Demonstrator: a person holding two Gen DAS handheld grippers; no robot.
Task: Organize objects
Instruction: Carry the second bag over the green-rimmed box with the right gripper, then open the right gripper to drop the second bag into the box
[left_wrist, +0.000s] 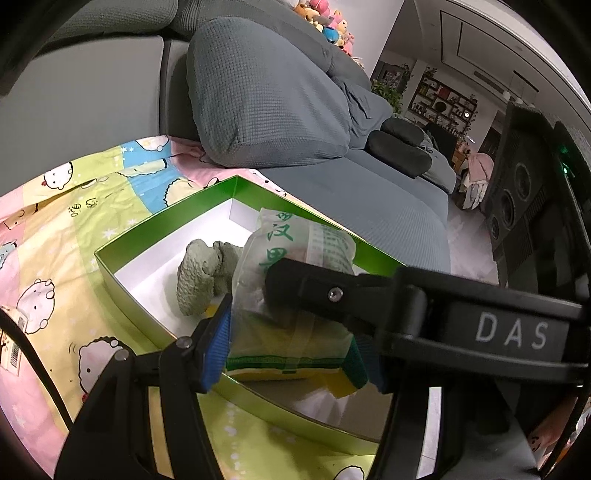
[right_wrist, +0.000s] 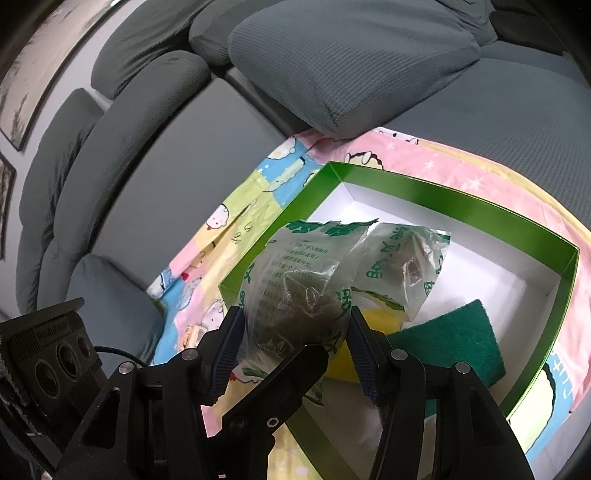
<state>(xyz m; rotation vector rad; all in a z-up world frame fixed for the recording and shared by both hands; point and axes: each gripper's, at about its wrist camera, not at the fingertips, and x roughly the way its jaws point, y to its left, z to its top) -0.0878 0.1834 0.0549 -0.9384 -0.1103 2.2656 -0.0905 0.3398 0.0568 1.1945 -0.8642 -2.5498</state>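
You hold one clear printed packet (left_wrist: 291, 295) w/ both tongs: left gripper (left_wrist: 295, 332) and right gripper (right_wrist: 295, 350) each pinch its near end. Packet hangs just above green box (left_wrist: 122, 273), over the sponge (right_wrist: 454, 343). Long axis points away from you, toward box's far wall.

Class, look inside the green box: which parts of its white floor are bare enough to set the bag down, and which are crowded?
Bare floor lies in the far corner of the green box, behind the plastic bag, and along the wall left of the grey-green cloth. The near end is crowded: green scouring pad, yellow sponge, both grippers.
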